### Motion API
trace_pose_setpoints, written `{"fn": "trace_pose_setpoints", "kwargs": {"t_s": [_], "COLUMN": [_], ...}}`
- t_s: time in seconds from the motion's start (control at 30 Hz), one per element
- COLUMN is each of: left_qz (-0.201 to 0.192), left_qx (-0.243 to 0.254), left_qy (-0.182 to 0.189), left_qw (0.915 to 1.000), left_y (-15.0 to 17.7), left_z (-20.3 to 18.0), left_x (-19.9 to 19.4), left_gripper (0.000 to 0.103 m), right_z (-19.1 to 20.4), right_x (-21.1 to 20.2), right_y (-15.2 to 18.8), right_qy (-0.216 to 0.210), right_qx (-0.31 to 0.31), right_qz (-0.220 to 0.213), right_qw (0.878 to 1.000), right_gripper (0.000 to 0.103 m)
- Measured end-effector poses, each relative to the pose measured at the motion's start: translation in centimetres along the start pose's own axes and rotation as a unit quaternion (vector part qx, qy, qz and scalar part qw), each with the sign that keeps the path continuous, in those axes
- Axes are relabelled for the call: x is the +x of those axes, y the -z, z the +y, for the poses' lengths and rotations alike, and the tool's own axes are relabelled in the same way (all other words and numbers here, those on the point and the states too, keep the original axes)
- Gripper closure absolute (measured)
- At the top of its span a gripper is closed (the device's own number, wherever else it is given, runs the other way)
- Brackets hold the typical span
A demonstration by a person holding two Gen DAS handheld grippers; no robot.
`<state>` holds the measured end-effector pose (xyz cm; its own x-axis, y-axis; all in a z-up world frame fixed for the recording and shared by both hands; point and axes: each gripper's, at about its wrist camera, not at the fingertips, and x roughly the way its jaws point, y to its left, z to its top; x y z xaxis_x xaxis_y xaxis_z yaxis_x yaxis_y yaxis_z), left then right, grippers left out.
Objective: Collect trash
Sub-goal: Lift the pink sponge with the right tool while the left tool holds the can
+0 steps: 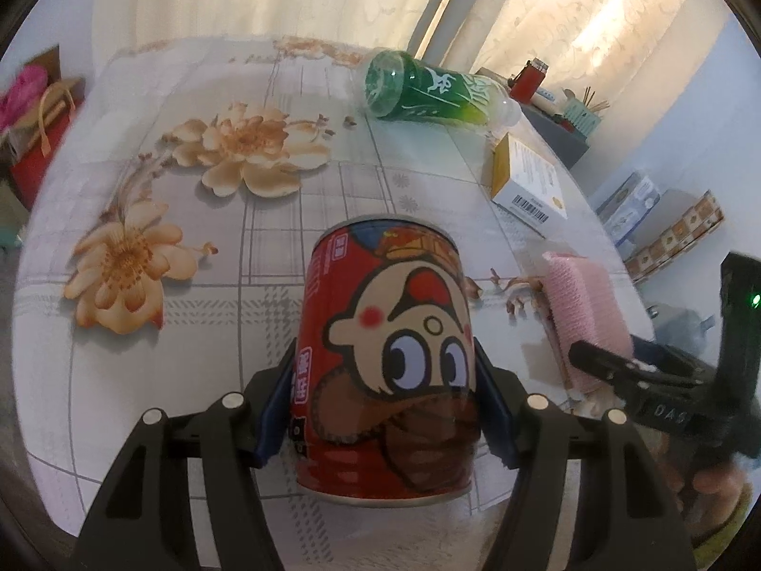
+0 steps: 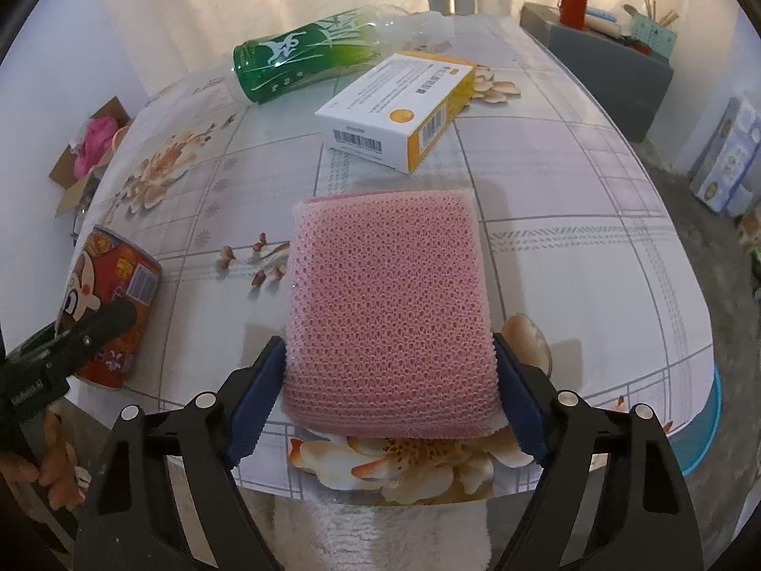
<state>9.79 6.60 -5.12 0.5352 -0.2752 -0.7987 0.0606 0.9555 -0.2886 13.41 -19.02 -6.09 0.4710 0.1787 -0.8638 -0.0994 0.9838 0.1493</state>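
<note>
left gripper (image 1: pixel 383 409): we are clamping the red can (image 1: pixel 387 357) between the blue pads (image 1: pixel 273 421); both pads are pressing on its sides, low on the can.
red can: it is standing upright on the desk (image 1: pixel 200 285) near the front edge, cartoon face turned toward our left camera; in the right view it is sitting far left (image 2: pixel 114 304).
right gripper (image 2: pixel 387 395): we are straddling the pink sponge (image 2: pixel 390 304); the blue pads (image 2: pixel 254 409) are sitting right against its two sides, and we are reading this as a grip on it, though how hard they are pressing we cannot tell.
pink sponge: it is lying flat on the desk, mesh face up, its near end between our pads and its far end pointing toward the box.
white and yellow box (image 2: pixel 399 109): it is lying flat beyond the sponge, barcode end facing us, apart from the sponge.
green bottle (image 2: pixel 304 62): it is lying on its side behind the box, near the desk's far edge; its clear neck is pointing right.
desk cover: a flowered cloth with grey lines is covering the whole top.
beyond the desk: a cardboard box with something pink (image 2: pixel 92 142) is sitting at left; a grey cabinet (image 2: pixel 613 76) carrying a red flask (image 2: pixel 573 0) is standing at right.
</note>
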Motion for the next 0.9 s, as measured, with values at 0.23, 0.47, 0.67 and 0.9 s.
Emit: {"fn": "trace_pose_setpoints", "kwargs": {"t_s": [0.23,0.47,0.67,0.9], "left_qz": [-0.018,-0.032,-0.042,-0.051], "left_qx": [0.025,0.039,0.049,0.056], "left_qy": [-0.03,-0.039,-0.047,-0.055], "left_qw": [0.9991,0.998,0.9968,0.9956], "left_y": [0.5,0.5,0.5,0.6], "left_z": [-1.1,-1.7,-2.4,-2.7], "left_x": [-0.1,-0.7,-1.2,-1.7], "left_gripper": [0.039,0.039,0.039,0.039], "right_z": [-0.4,-1.2,-1.4,-1.4], "right_x": [-0.3,-0.6,-1.1,-1.6], "right_y": [0.1,0.2,0.2,0.1], "right_qy": [-0.001,-0.011,-0.016,-0.024], "right_qx": [0.01,0.022,0.027,0.03], "right_qz": [-0.01,-0.014,-0.02,-0.025], "right_qw": [1.0,1.0,0.999,0.999], "right_gripper": [0.027,0.028,0.029,0.029]}}
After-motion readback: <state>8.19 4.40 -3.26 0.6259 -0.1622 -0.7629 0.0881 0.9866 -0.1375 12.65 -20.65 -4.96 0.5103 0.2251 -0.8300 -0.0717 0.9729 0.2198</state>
